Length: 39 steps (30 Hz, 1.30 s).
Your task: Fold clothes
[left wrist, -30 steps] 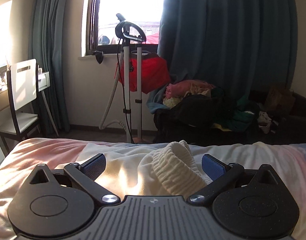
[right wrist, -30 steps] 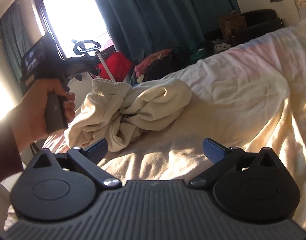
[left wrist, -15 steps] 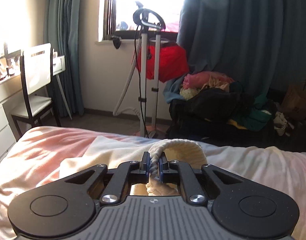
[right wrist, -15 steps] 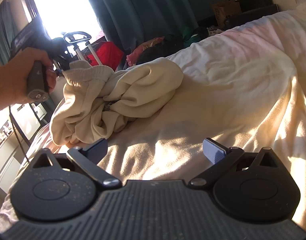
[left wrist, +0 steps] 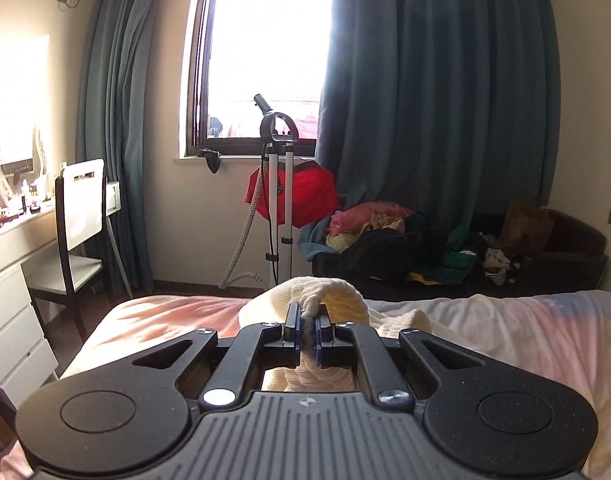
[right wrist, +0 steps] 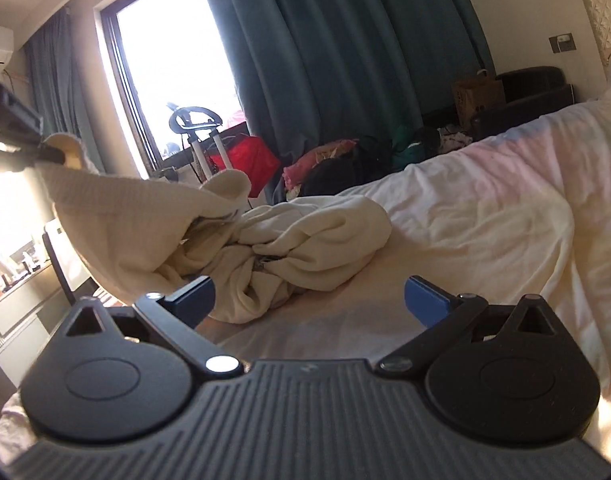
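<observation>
Here, in the left wrist view, the left gripper (left wrist: 307, 330) has its jaws pressed together on the ribbed hem of the cream garment (left wrist: 325, 292), which rises in a hump just beyond the fingers, over the bed (left wrist: 525, 332). In the right wrist view the right gripper (right wrist: 309, 296) hovers with its jaws wide apart and empty, while the cream garment (right wrist: 289, 240) hangs stretched from the lifted hem down to a crumpled heap on the bed (right wrist: 485, 208). The step looks like lifting it out to find its shape; glare hides whether it is trousers or a top. Next, the free gripper probably needs a matching hem edge.
</observation>
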Motion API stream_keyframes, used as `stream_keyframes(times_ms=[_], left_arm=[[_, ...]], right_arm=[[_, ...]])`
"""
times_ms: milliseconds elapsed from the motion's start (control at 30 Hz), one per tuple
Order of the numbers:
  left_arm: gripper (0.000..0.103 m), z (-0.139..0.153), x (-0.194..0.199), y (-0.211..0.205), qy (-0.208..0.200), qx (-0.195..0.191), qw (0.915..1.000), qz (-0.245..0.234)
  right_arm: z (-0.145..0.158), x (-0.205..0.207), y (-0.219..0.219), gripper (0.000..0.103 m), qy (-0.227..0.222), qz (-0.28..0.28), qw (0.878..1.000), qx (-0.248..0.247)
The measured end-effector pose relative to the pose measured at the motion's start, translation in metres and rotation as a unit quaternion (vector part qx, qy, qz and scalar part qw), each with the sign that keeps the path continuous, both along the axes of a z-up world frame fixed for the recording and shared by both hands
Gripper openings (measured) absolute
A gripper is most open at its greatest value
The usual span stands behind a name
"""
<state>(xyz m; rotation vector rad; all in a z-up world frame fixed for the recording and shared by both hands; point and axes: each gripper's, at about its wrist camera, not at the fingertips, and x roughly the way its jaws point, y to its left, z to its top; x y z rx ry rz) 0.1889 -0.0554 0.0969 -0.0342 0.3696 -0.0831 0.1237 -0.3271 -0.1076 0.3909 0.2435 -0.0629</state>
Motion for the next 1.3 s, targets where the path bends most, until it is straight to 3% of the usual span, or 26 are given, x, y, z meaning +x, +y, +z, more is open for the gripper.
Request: stream_keyframes(times_ms=[100,233,367,533,800,867,933,1067,1233,1267,1300], left_arm=[[0.006,-0.009,-0.053,0.037,-0.002,-0.026,0.9997,-0.005],[0.006,-0.033,-0.119,0.096,0.006,-0.070,0.9975,-0.004],[0.006,-0.055,-0.152,0.132,-0.010,-0.063,0.9978,0.018],[0.006,-0.085,-0.153,0.172,0.009,-0.116,0.9925,0.040],[0.007,-0.120,-0.123,0.183,0.037,-0.125,0.9899,0.056],[0.007,-0.124,-0.116,0.185,0.039,-0.136,0.9882,0.060],[0.007,-0.129,-0.115,0.187,0.046,-0.137,0.9871,0.069],[0.008,-0.143,-0.117,0.190,0.065,-0.135,0.9848,0.088],[0.008,-0.151,-0.117,0.195,0.082,-0.130,0.9820,0.111],[0.009,-0.151,-0.117,0.196,0.083,-0.134,0.9811,0.112],[0.009,-0.150,-0.118,0.198,0.085,-0.138,0.9801,0.114]], right_arm=[[0.013,-0.019,0.006,0.103,0.005,0.015,1.000,-0.002],[0.025,-0.037,0.017,0.103,0.058,0.029,0.998,0.017],[0.024,-0.043,0.029,0.102,0.072,0.066,0.995,0.027],[0.004,-0.022,0.054,0.100,0.105,0.110,0.988,0.004],[-0.018,0.026,0.101,0.099,0.098,0.118,0.985,-0.081],[-0.025,0.042,0.107,0.090,0.108,0.116,0.981,-0.108],[-0.038,0.060,0.115,0.072,0.127,0.120,0.974,-0.146],[-0.050,0.077,0.120,0.068,0.137,0.144,0.969,-0.146],[-0.044,0.090,0.137,0.068,0.089,0.148,0.967,-0.187],[-0.043,0.090,0.138,0.068,0.084,0.155,0.968,-0.177],[-0.043,0.089,0.139,0.062,0.078,0.161,0.969,-0.168]])
